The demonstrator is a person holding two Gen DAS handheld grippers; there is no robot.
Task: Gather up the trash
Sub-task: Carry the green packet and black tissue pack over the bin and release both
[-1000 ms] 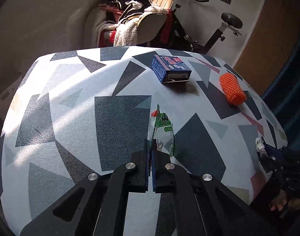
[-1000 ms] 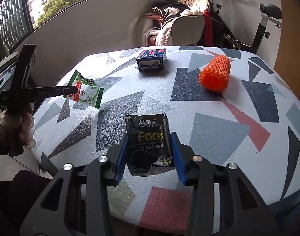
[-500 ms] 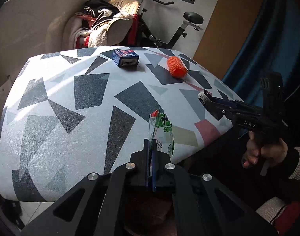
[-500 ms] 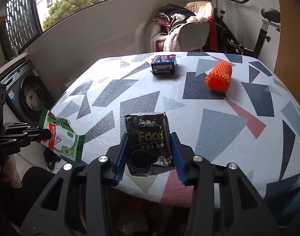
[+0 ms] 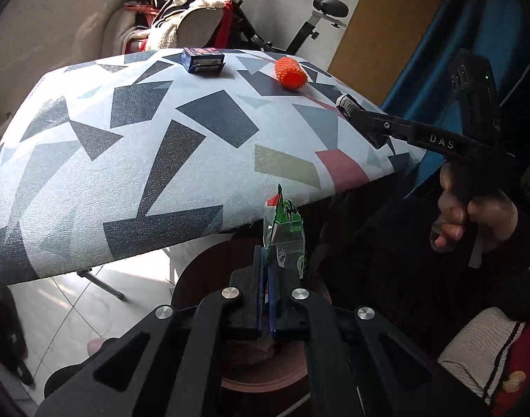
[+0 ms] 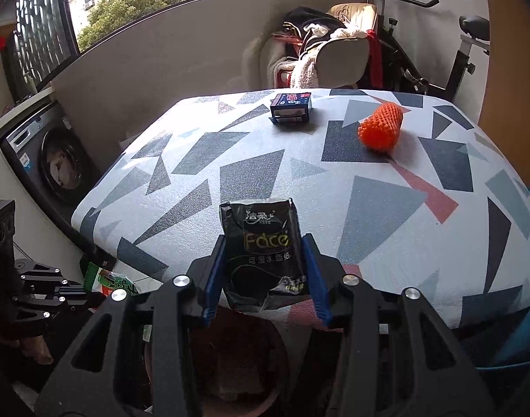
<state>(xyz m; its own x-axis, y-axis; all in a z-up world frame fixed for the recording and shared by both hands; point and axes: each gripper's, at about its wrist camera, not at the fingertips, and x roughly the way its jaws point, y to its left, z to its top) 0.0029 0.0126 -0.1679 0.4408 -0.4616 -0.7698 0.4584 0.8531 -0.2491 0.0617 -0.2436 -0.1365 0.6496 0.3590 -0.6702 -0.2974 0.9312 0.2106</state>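
Directly below both grippers sits a round reddish-brown bin (image 5: pixel 265 378), set on the floor off the near edge of the bench (image 5: pixel 133 160); its contents cannot be made out. The left gripper (image 5: pixel 265 292) is clenched on the lower edge of a green and white wrapper (image 5: pixel 286 232), jaws nearly touching. The wrapper stands upright, long axis vertical, edge-on to the camera, above the bin and clear of the bench. The right gripper (image 6: pixel 265 278) is partly closed, its blue pads pressing both sides of a black tissue pack (image 6: pixel 263 246). The pack is held with its long axis pointing away from the camera, printed face up, over the near bench edge and the bin below. In the right wrist view the left gripper (image 6: pixel 81 295) appears low at left with the wrapper (image 6: pixel 108 281). Farther back on the bench lie an orange foam net (image 6: pixel 381 127), long axis running away and to the right, and a blue box (image 6: pixel 291 106), well apart from each other.
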